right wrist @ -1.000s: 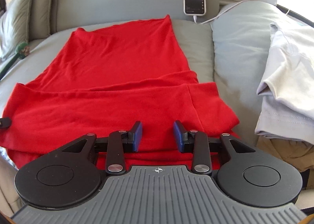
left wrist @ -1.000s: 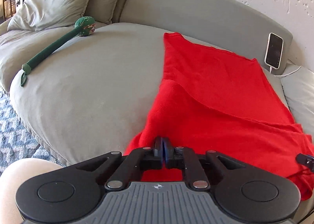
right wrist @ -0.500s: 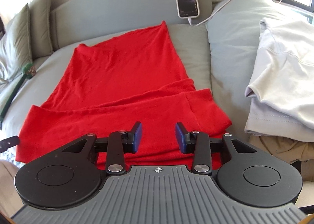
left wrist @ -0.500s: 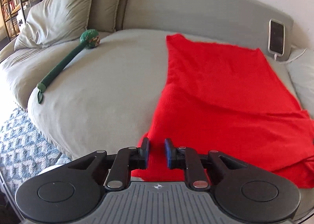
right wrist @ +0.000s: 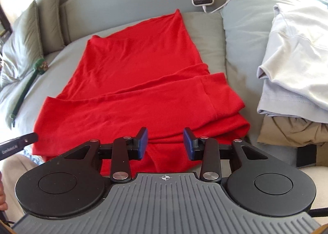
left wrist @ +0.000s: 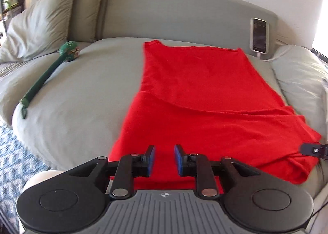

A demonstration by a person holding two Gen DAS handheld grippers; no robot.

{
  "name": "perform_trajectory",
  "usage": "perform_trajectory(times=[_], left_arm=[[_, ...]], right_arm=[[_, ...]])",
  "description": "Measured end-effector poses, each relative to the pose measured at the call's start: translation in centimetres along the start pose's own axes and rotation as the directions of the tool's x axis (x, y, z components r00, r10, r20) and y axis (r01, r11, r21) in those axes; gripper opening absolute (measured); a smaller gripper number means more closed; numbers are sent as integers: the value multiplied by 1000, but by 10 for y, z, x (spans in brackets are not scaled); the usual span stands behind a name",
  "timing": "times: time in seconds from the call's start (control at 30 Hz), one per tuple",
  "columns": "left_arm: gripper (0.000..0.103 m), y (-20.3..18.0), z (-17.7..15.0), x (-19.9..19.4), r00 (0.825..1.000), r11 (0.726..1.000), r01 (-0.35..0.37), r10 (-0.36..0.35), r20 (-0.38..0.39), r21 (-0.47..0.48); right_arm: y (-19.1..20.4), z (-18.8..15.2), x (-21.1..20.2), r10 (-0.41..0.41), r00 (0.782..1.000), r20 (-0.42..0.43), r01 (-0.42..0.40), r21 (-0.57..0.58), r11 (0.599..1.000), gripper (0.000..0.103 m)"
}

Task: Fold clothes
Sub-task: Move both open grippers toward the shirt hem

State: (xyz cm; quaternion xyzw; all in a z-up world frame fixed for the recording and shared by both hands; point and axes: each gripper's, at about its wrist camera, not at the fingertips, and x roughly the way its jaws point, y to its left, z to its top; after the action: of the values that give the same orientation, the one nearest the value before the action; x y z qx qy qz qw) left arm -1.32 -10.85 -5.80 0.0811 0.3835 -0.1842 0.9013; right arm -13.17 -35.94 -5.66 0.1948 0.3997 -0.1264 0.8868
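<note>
Red garment (left wrist: pixel 205 98) half-folded on sofa (left wrist: pixel 82 94), both claws apart over it (left (left wrist: pixel 164 160) just opening, right (right wrist: pixel 165 143)), no legible writing

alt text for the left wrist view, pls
A red garment, partly folded, lies on a grey couch. The left gripper hovers open over its near edge, nothing between its jaws. A green toy lies left.

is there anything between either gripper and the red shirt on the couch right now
Nothing visible. The left gripper has just been opening, with nothing between its pads, and the red shirt lies directly ahead of it. The right gripper is open too, over the shirt's folded near edge. The pile of clothes sits off to the right, clear of both.
</note>
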Motion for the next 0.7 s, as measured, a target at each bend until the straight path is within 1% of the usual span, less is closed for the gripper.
perform_trajectory(times=[0.03, 0.13, 0.17, 0.23, 0.3, 0.37, 0.43, 0.47, 0.53, 0.57, 0.6, 0.63, 0.7], left_arm=[[26, -11, -2, 6, 1000, 1000, 14, -13, -8, 25], [25, -31, -12, 27, 997, 996, 48, -43, -69, 69], [22, -36, -16, 28, 997, 995, 47, -41, -63, 93], [21, -39, -21, 26, 998, 990, 48, -42, -49, 135], [21, -33, -21, 24, 995, 991, 68, -59, -80, 115], [21, -25, -15, 20, 989, 992, 87, -76, -123, 91], [22, -17, -7, 12, 987, 991, 104, -93, -129, 81], [22, -11, -1, 5, 990, 992, 104, -96, -105, 74], [24, 1, 14, -12, 995, 994, 97, -95, -39, 55], [32, 7, 23, -20, 995, 994, 99, -99, -3, 34], [38, 15, 32, -28, 994, 994, 107, -107, 35, 6], [39, 22, 42, -35, 991, 993, 117, -115, 72, -27], [44, 37, 64, -46, 984, 985, 139, -126, 129, -98]], right_arm=[[3, 0, 4, -4, 1000, -5, 4, -9, 1000, 40], [9, -4, 20, -15, 999, -32, 14, -46, 999, 40], [9, -8, 27, -17, 998, -53, 14, -57, 998, 40], [11, -15, 28, -17, 999, -40, 13, -100, 995, 41], [14, -17, 24, -31, 998, -51, 24, -139, 990, 41], [15, -16, 18, -48, 997, -67, 38, -146, 989, 41], [16, -13, 9, -47, 996, -81, 36, -131, 991, 41], [16, -9, 2, -25, 996, -81, 16, -115, 993, 41], [17, 1, -17, 29, 999, -46, -33, -94, 995, 43], [19, 8, -28, 44, 999, -18, -45, -91, 995, 46], [20, 15, -38, 55, 998, 13, -54, -83, 995, 52], [20, 25, -49, 72, 996, 52, -69, -69, 995, 56], [19, 44, -68, 106, 987, 123, -103, -34, 994, 57]])
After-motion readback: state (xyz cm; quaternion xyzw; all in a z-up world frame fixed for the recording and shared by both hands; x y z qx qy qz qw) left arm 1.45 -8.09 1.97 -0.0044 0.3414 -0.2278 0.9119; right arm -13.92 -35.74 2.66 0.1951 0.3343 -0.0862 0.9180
